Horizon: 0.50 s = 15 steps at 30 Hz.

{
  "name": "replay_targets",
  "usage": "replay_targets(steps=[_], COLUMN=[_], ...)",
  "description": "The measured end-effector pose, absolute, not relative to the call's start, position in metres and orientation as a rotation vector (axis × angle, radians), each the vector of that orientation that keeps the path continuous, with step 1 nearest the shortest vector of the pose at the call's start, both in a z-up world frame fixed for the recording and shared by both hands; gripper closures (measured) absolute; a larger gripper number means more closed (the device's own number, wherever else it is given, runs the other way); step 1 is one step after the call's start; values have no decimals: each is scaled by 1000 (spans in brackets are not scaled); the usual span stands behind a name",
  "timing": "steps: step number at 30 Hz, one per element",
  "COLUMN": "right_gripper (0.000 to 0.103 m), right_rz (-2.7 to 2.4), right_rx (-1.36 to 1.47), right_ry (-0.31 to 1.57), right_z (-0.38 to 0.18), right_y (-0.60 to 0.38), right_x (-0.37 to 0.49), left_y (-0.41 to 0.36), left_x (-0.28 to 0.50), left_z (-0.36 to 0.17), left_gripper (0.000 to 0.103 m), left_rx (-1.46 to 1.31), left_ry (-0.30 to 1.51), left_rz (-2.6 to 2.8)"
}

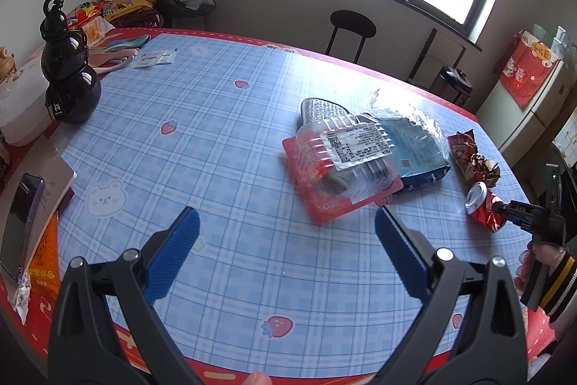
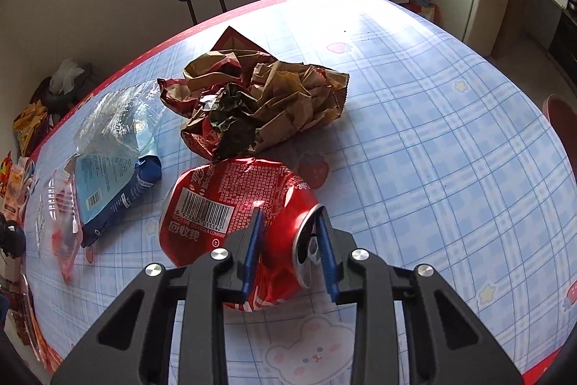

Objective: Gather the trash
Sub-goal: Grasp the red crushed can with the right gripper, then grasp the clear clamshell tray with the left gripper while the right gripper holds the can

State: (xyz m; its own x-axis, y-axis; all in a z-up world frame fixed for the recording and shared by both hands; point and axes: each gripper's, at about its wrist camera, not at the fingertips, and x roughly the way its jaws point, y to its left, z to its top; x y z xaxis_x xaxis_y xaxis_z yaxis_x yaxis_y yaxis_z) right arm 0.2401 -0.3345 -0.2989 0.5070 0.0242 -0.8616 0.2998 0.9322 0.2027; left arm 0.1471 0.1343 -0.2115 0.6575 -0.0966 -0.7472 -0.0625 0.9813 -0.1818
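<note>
Meanwhile, low in the right wrist frame, my right gripper (image 2: 290, 240) clenches the crushed red aluminium cola can (image 2: 230, 215) near its top on the blue checked tablecloth (image 2: 432, 132); my left gripper (image 1: 286, 240) hangs wide open. I judge a straight, slow lift will keep the dented can from slipping.
</note>
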Motion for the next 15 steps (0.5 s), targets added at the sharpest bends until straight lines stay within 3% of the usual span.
replay_targets(steps=[4, 15], right_gripper=[78, 79], right_rz=[-145, -18], right_rx=[340, 282], right_ry=[1009, 972], right_z=[-291, -268], right_y=[-327, -309], right_x=[226, 195], left_y=[127, 109], left_x=[153, 155], left_z=[-213, -223], left_gripper=[16, 20], left_rx=[-197, -205], left_ry=[857, 891], left_rz=[-40, -79])
